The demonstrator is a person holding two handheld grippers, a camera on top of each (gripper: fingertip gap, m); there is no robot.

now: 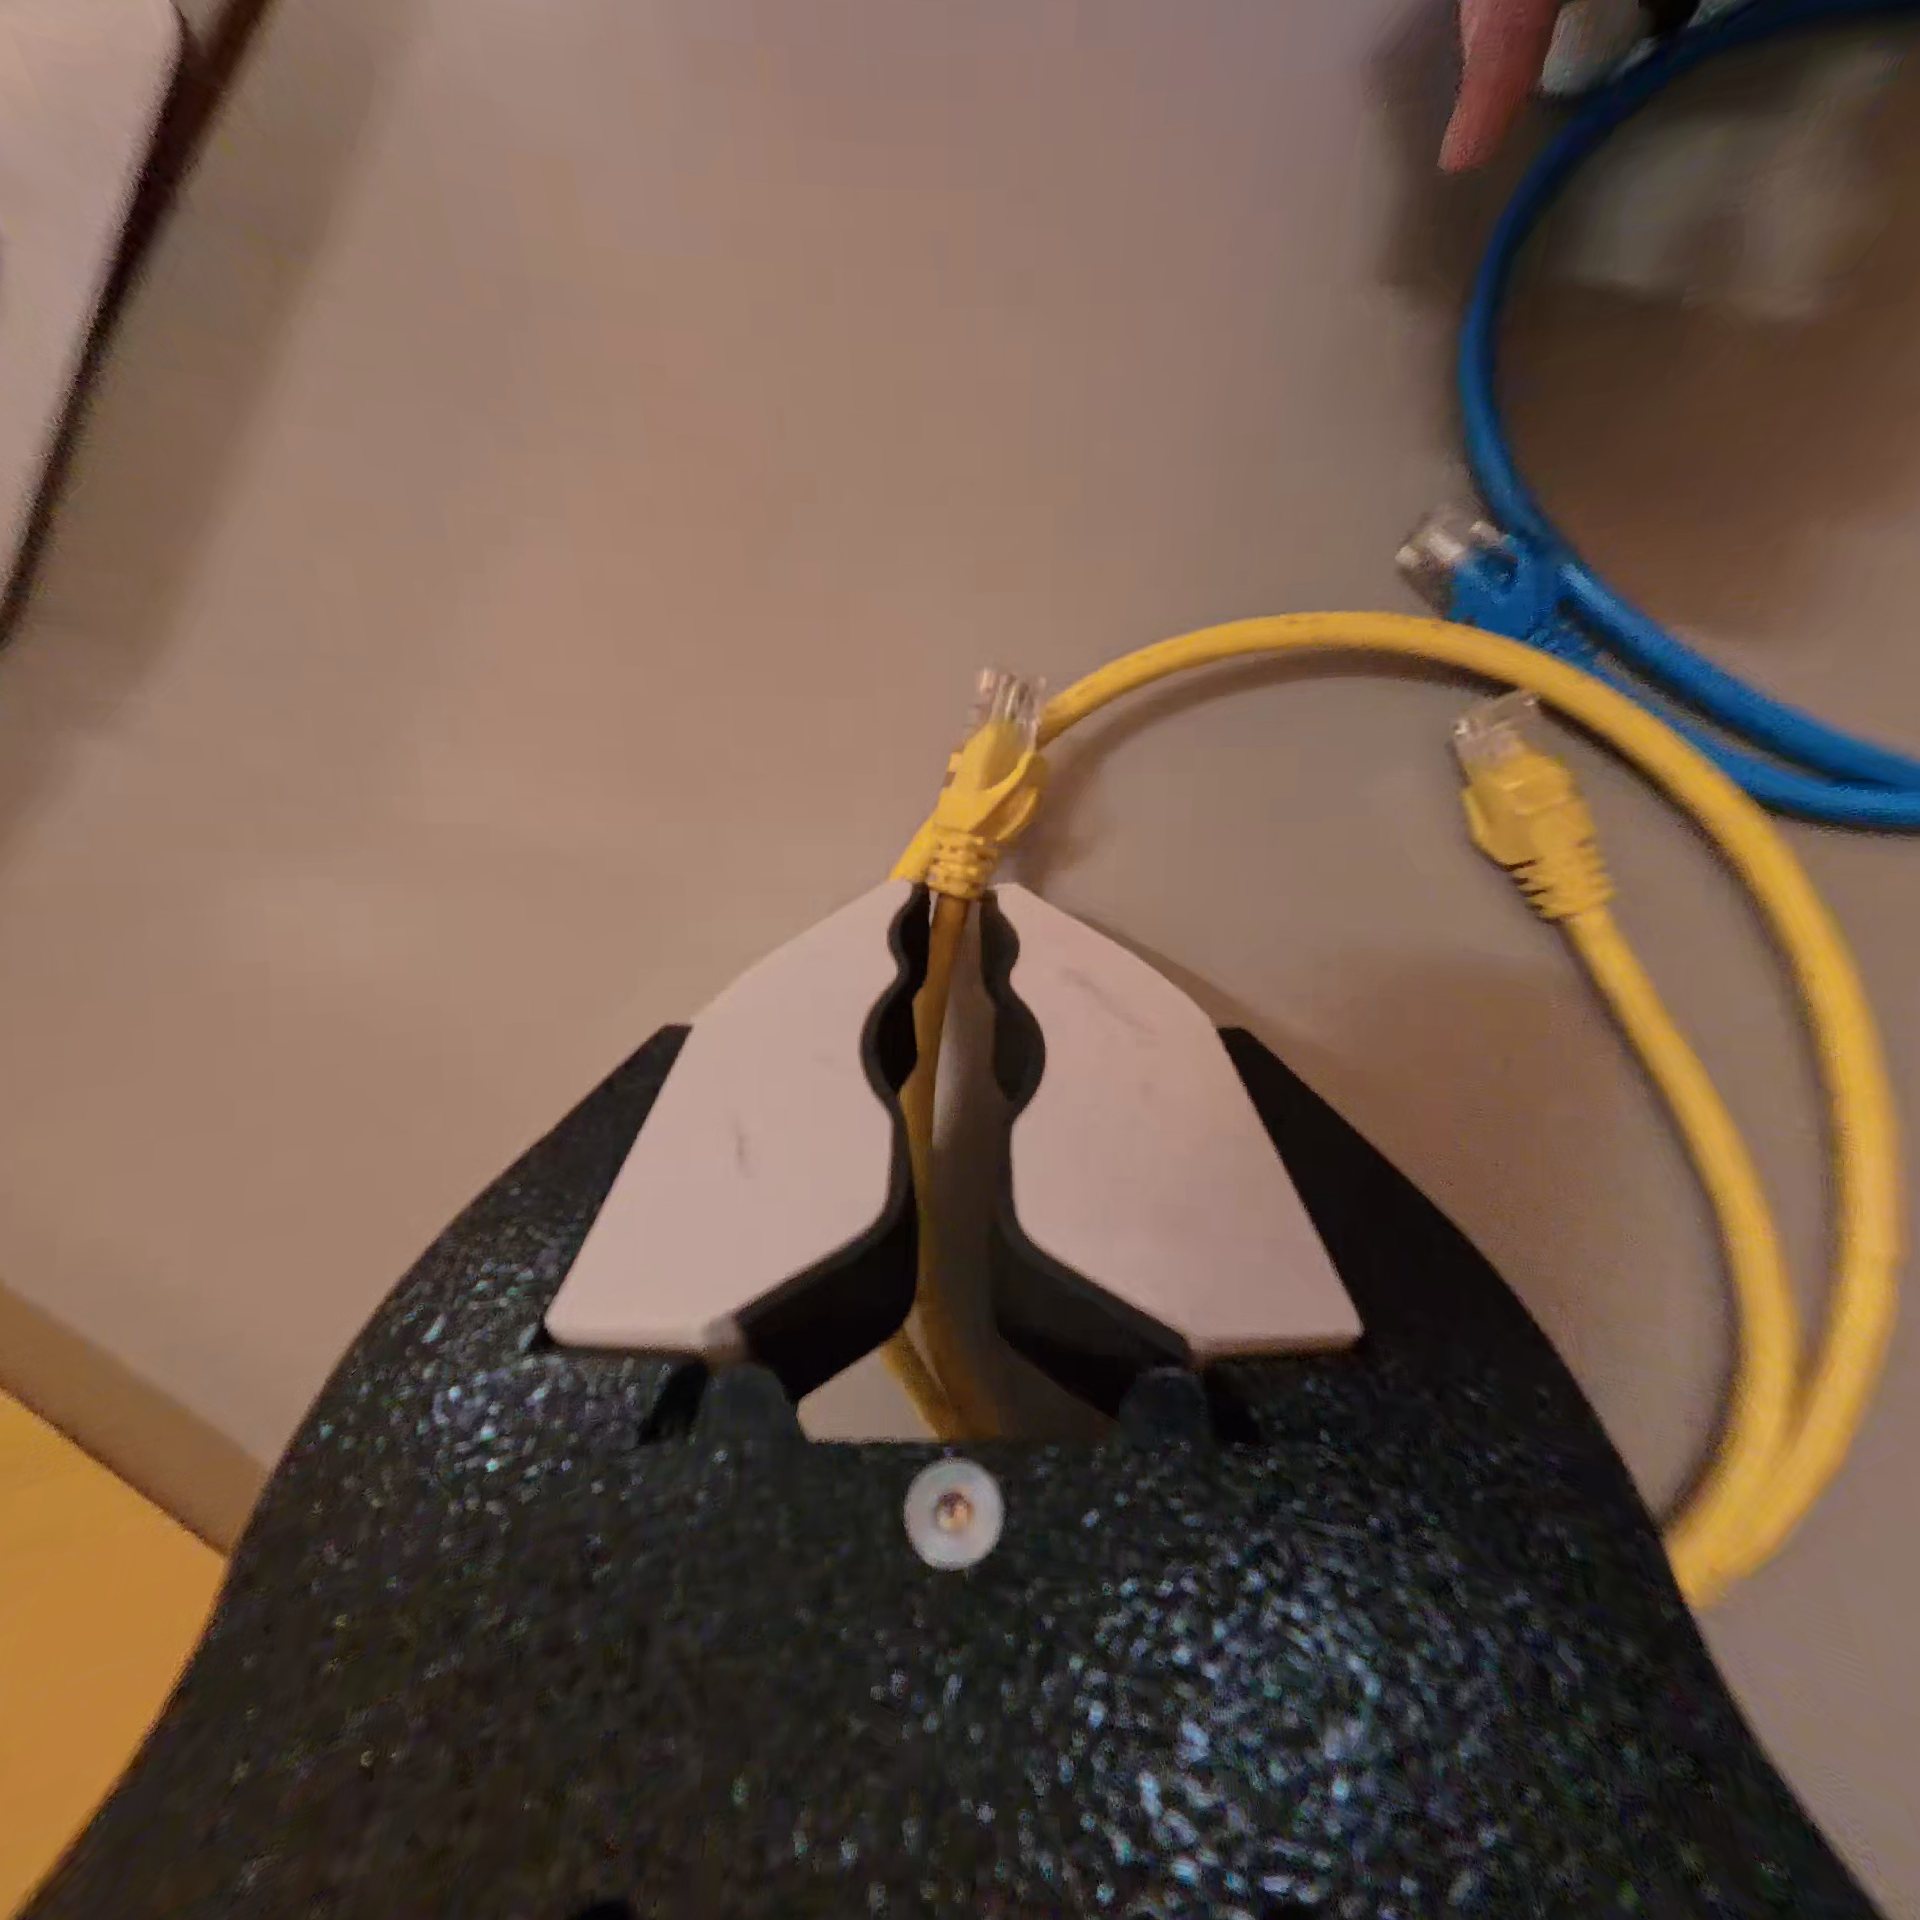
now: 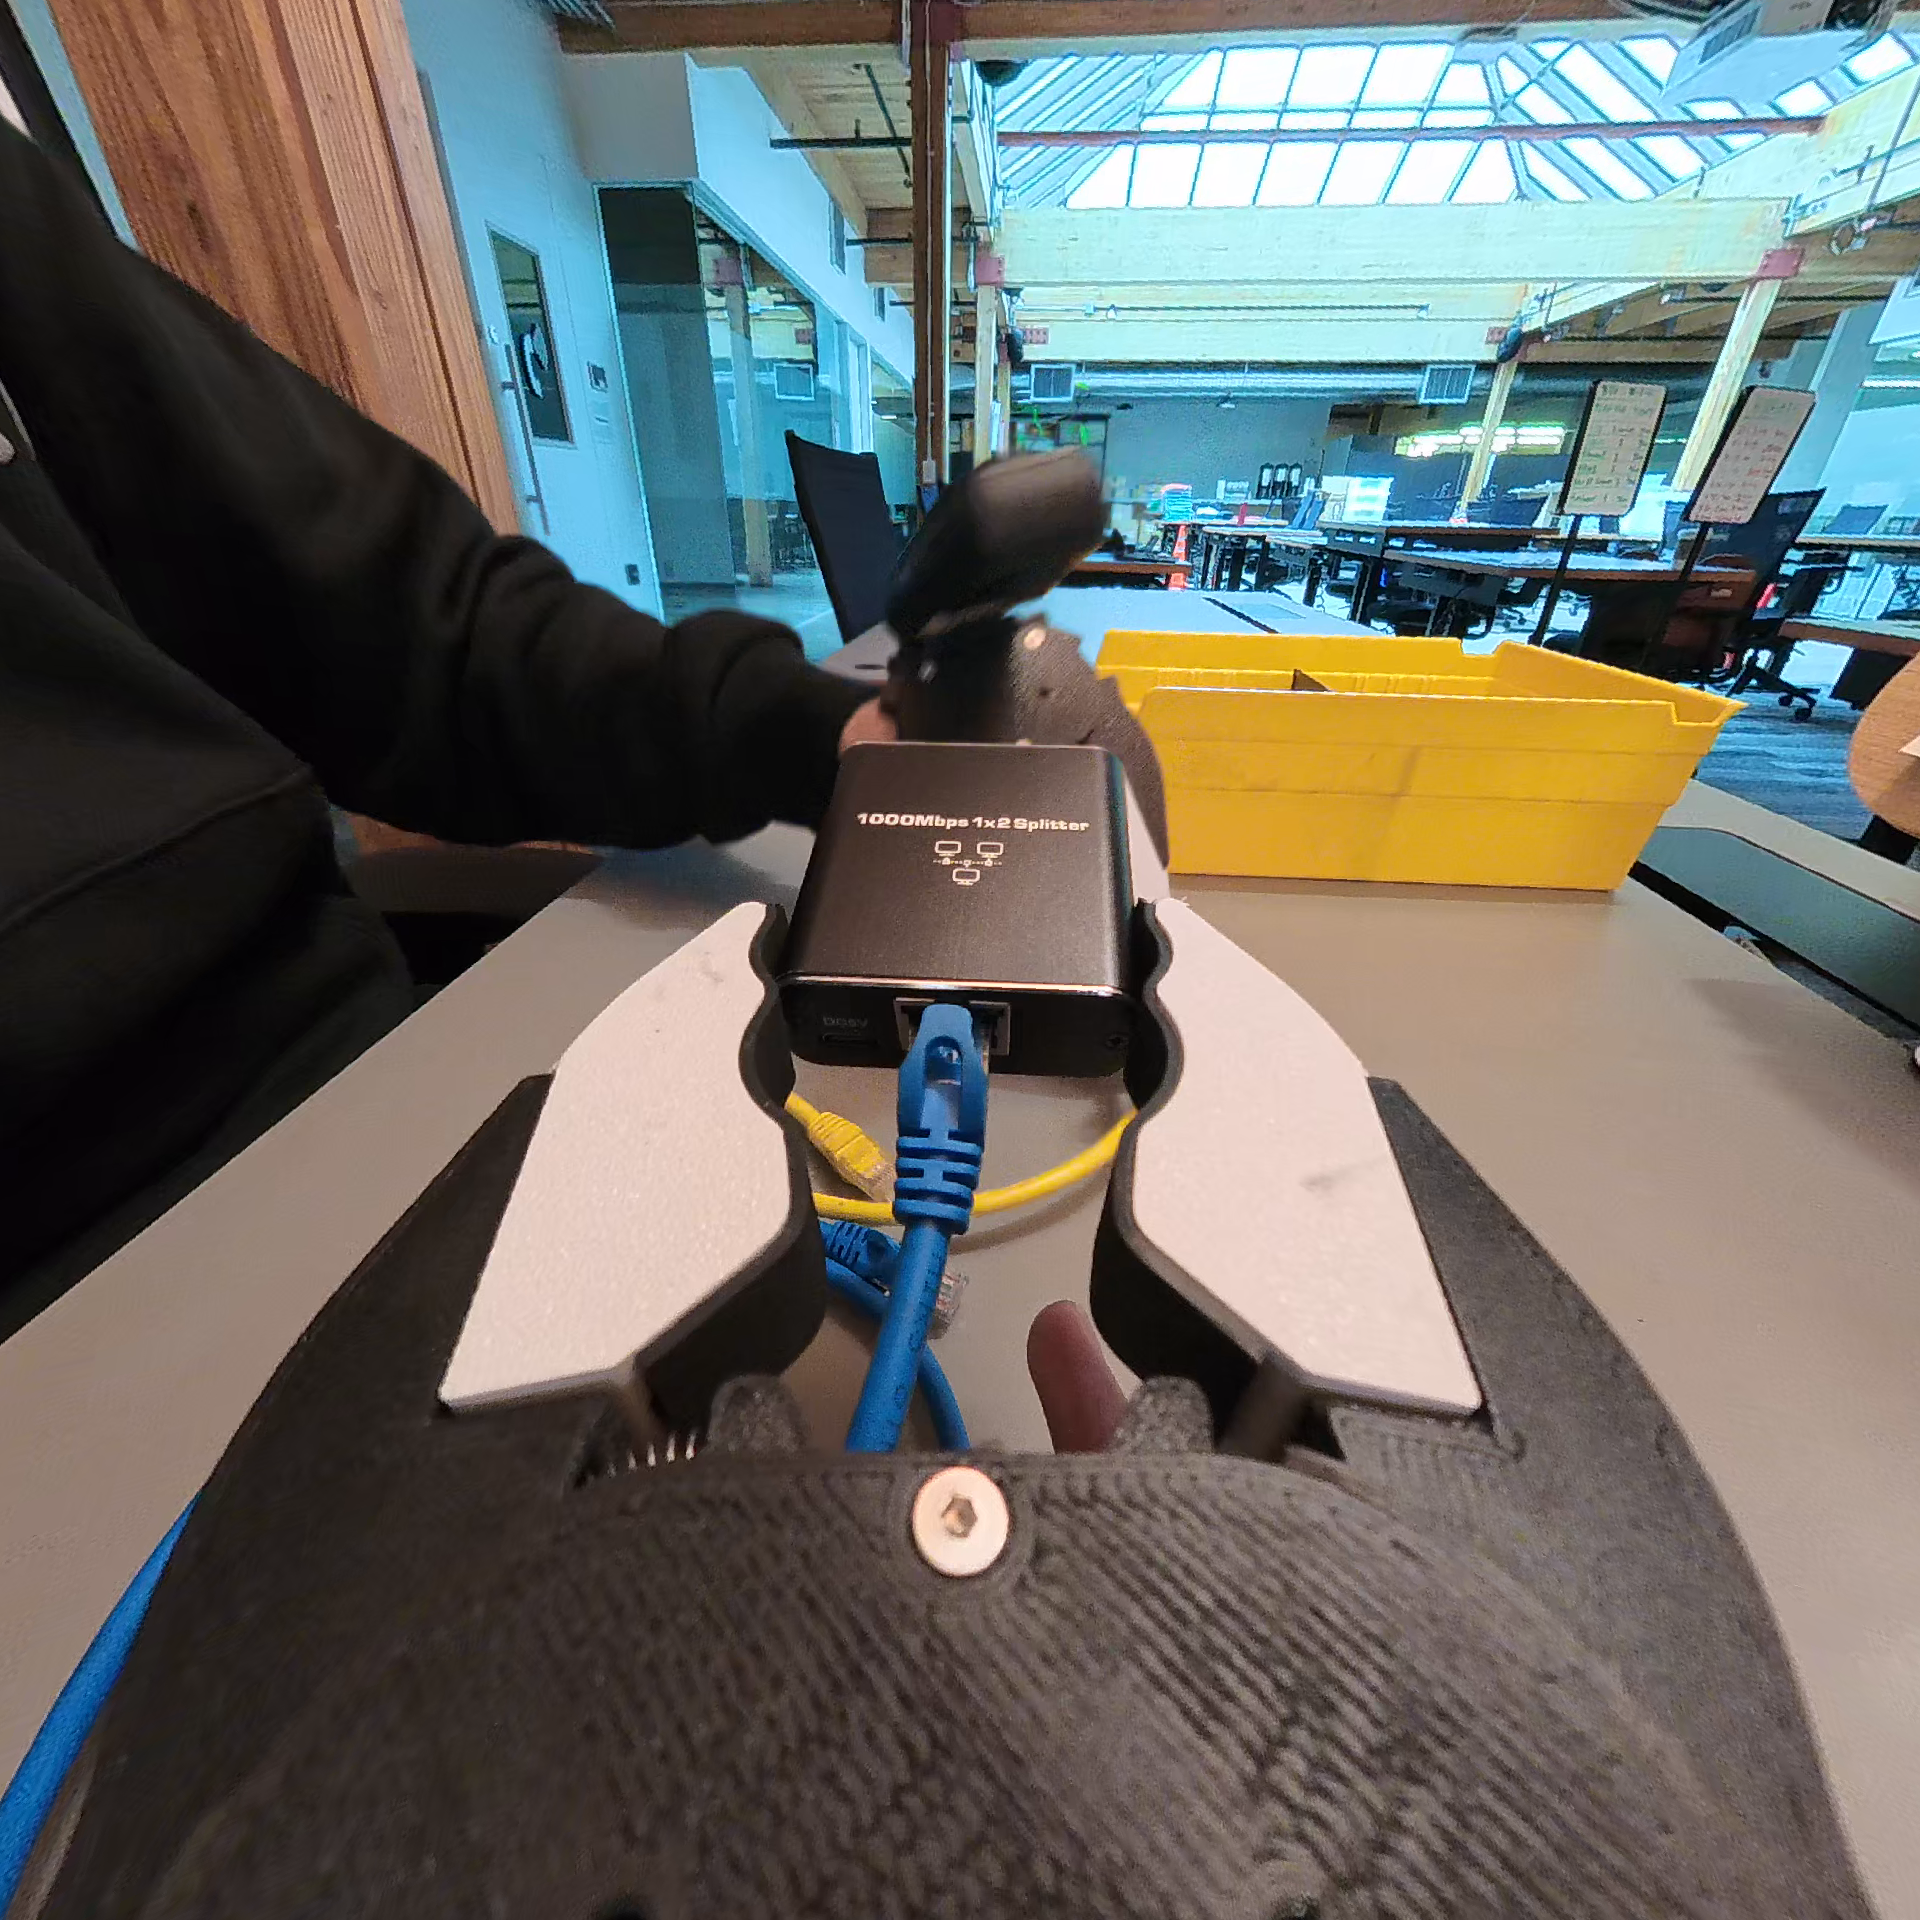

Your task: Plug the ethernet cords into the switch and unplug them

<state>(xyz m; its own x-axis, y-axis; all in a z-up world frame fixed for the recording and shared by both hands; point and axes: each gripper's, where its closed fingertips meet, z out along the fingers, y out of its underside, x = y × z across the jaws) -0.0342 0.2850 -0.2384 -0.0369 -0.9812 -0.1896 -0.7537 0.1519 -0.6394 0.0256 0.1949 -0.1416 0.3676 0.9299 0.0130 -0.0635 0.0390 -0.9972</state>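
Note:
In the left wrist view my left gripper [image 1: 951, 899] is shut on a yellow ethernet cord [image 1: 1299, 634] just behind its plug [image 1: 992, 769], which points forward above the table. The cord's other plug [image 1: 1527, 810] lies loose to the right. In the right wrist view my right gripper [image 2: 958, 930] is shut on a black switch [image 2: 966, 862], one finger on each side. A blue cord [image 2: 914, 1299] has its plug [image 2: 940, 1070] in the switch's near port. The blue cord's other plug [image 2: 857, 1247] and a yellow plug [image 2: 852, 1148] lie on the table below. The left gripper [image 2: 997, 623] shows blurred behind the switch.
A yellow bin [image 2: 1403, 769] stands on the grey table [image 2: 1455, 1039] behind the switch. A person's black sleeve [image 2: 312, 623] reaches in from the left. The blue cord [image 1: 1486, 416] loops at the right of the left wrist view, with a fingertip [image 1: 1486, 94] above it.

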